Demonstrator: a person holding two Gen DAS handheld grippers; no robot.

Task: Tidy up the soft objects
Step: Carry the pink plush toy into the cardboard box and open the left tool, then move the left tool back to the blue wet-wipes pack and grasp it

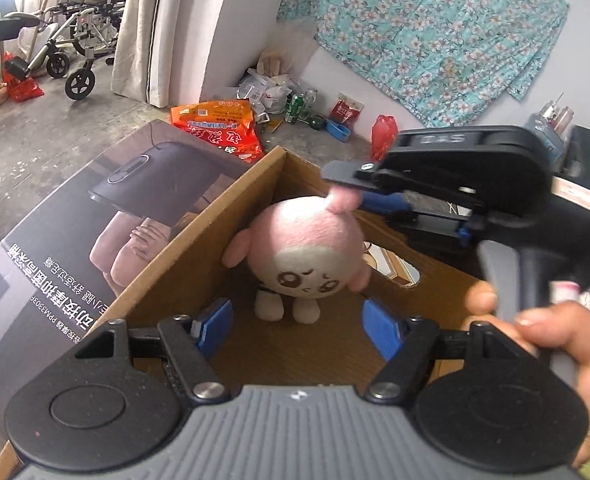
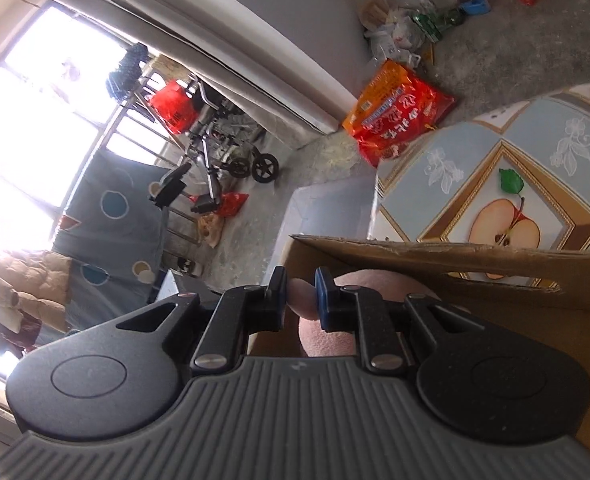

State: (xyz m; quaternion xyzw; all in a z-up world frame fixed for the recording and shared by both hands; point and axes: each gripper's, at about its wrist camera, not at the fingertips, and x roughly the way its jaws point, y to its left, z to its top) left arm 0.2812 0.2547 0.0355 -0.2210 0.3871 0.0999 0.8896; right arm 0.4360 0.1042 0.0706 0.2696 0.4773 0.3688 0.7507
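A pink and white plush toy (image 1: 309, 256) with a sad face hangs upright inside an open cardboard box (image 1: 199, 248). My right gripper (image 1: 355, 196) comes in from the right and is shut on the tuft on top of the toy's head. In the right wrist view the same gripper (image 2: 299, 298) pinches a pink nub (image 2: 301, 296) of the plush (image 2: 331, 340) between its blue pads, just inside the box wall (image 2: 435, 264). My left gripper (image 1: 297, 324) sits open in front of the toy's feet, its blue fingers (image 1: 215, 326) apart from the plush.
A box flap (image 1: 67, 240) with a printed picture lies to the left. An orange snack bag (image 1: 219, 124), cans and red bags litter the concrete floor behind. A wheelchair (image 1: 75, 40) stands by the curtain. A fruit-patterned table top (image 2: 495, 184) lies beyond the box. A hand (image 1: 555, 328) grips the right gripper's handle.
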